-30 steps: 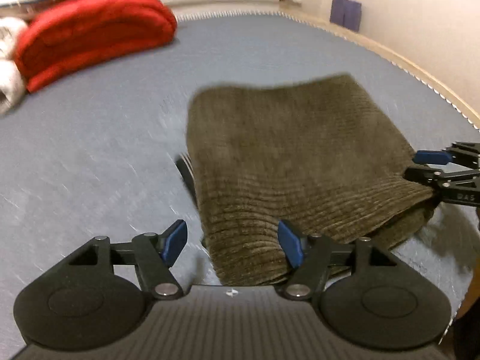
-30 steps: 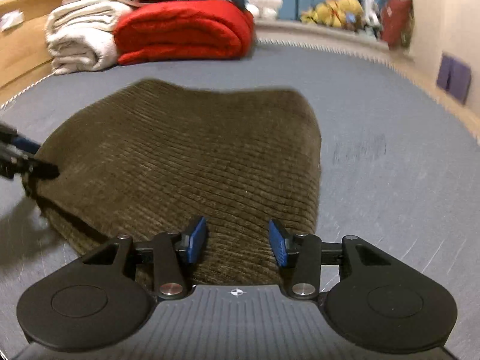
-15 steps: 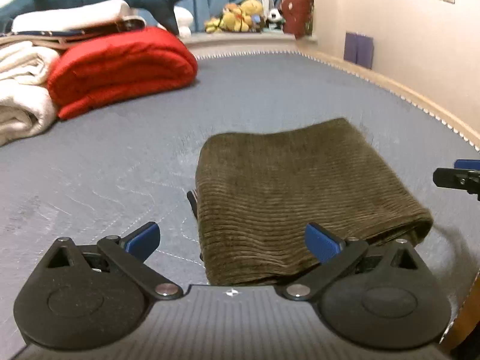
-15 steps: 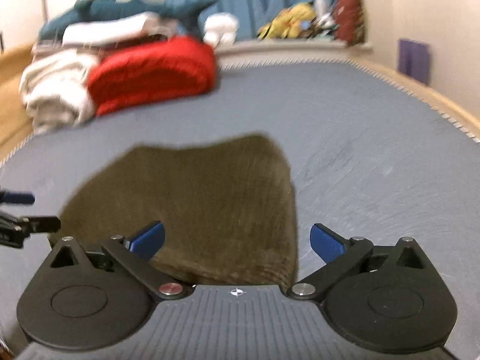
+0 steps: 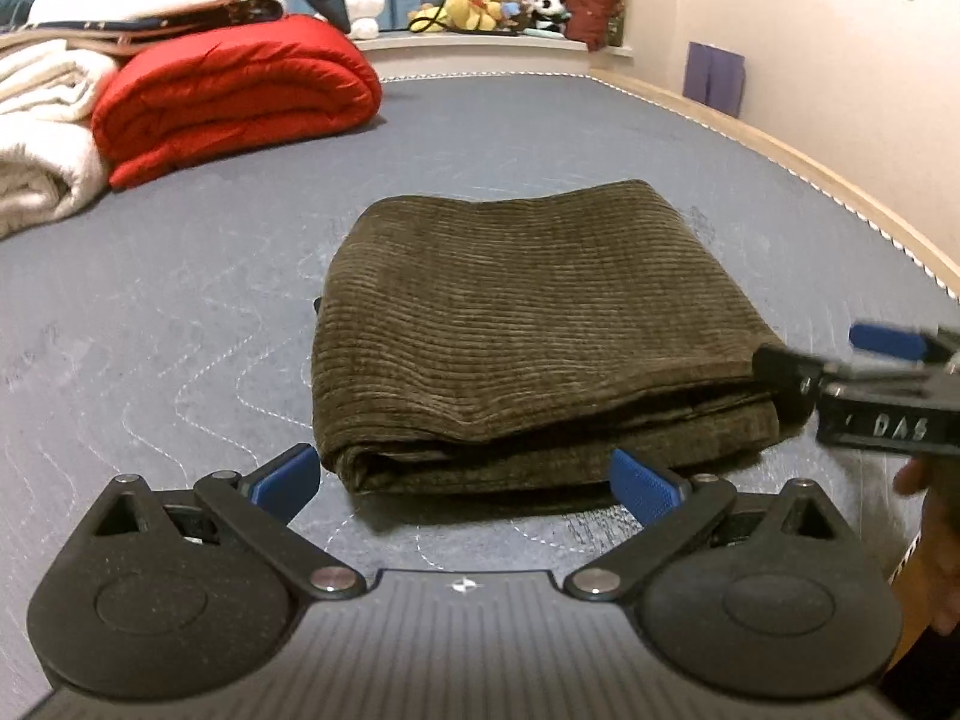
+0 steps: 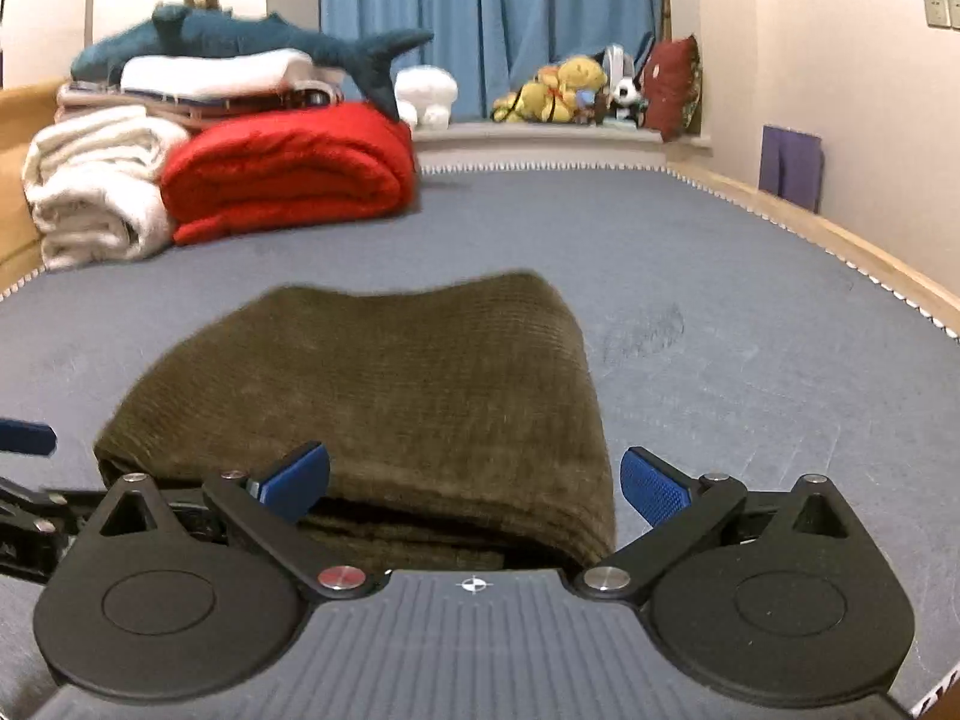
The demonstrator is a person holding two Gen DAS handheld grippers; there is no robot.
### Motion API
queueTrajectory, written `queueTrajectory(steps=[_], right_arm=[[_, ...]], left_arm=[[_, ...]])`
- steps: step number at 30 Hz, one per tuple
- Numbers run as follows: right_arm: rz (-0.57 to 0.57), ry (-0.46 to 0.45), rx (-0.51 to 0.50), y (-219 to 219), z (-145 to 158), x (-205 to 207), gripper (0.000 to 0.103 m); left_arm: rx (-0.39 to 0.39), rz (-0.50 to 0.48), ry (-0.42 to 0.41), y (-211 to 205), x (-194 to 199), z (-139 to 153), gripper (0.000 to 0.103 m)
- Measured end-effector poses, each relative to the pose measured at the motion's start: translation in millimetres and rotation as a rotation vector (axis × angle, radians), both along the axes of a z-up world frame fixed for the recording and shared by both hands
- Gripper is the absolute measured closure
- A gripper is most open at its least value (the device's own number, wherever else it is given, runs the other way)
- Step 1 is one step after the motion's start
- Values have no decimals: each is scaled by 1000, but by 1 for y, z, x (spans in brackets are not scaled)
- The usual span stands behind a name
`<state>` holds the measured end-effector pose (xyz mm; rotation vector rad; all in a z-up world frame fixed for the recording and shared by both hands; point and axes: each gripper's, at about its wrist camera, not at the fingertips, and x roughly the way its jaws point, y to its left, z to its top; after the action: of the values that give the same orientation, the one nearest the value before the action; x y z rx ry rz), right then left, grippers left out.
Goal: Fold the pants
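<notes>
Folded pants lie mid-bed, near edge facing both grippers. The left gripper and right gripper hover with fingers spread, holding nothing. A careless brush could snag the top layer and undo the fold.

Beyond the pants, the right hand-held gripper is cut off by the picture's right edge, and the lettering on it is smeared by blur. In the right wrist view the pants' near edge is hidden behind the gripper body, and their weave is blurred. The left hand-held gripper, left of the pants, is cropped by the edge. The toys far behind cannot be told apart
</notes>
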<state>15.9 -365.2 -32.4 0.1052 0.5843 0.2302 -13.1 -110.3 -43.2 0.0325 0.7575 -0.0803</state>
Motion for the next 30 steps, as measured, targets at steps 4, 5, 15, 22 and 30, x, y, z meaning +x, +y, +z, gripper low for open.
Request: queueTrajectory(steps=[4,5,15,22,30], right_arm=[[-14,29,26,0,-2,3,1],[-15,29,30,0,-2,2,1],[-2,31,36,-4,-1,-1,1],[12,27,41,-5,2,-4,1],[22,17,36,-5,4,-7,1]], left_arm=[[-38,24,36,7,6,-4,0],[-44,31,44,8,8,-5,0],[-49,42,49,7,11,-6,0],[-39,34,51,5,10,-7,0],[-37,26,50,3,9,-7,0]])
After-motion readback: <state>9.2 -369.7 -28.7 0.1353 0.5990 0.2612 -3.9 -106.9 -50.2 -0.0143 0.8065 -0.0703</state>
